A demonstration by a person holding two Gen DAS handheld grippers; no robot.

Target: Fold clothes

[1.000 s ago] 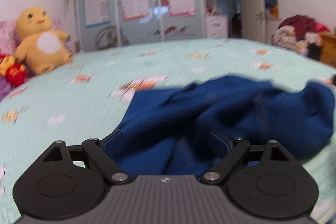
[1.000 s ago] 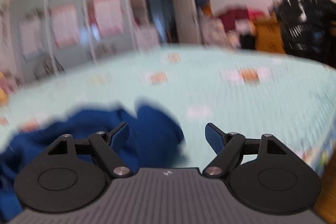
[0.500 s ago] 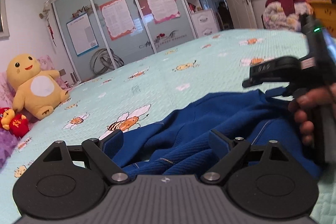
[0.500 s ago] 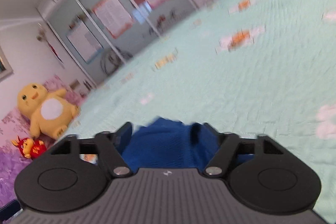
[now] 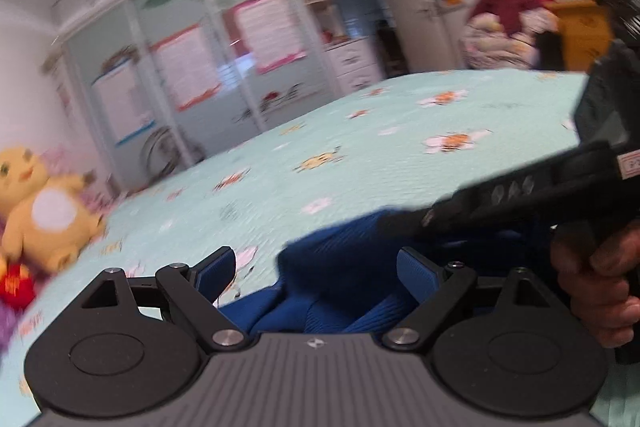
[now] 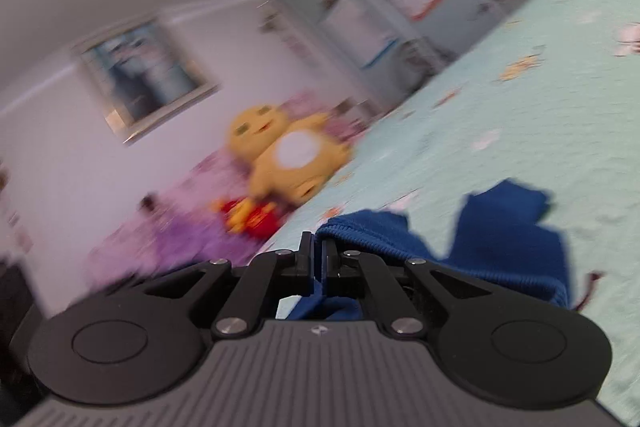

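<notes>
A dark blue knit garment (image 5: 332,279) lies crumpled on the mint-green bedspread (image 5: 400,155). My left gripper (image 5: 316,267) hangs open just over it, blue pads apart, nothing between them. In the right wrist view my right gripper (image 6: 317,259) is shut on a ribbed edge of the blue garment (image 6: 500,235), which trails off to the right across the bed. The right gripper's black body (image 5: 520,187) and the hand (image 5: 596,275) holding it cross the right side of the left wrist view, above the garment.
A yellow plush toy (image 5: 44,211) and a red one (image 5: 14,283) sit at the bed's left end, by purple bedding (image 6: 188,239). Glass wardrobe doors (image 5: 192,79) stand behind the bed. A heap of clothes (image 5: 504,27) and a wooden cabinet (image 5: 580,31) lie at the far right.
My right gripper went from open to shut on the garment's edge and swung left, tilting. The left gripper stayed open over the cloth while its view tipped.
</notes>
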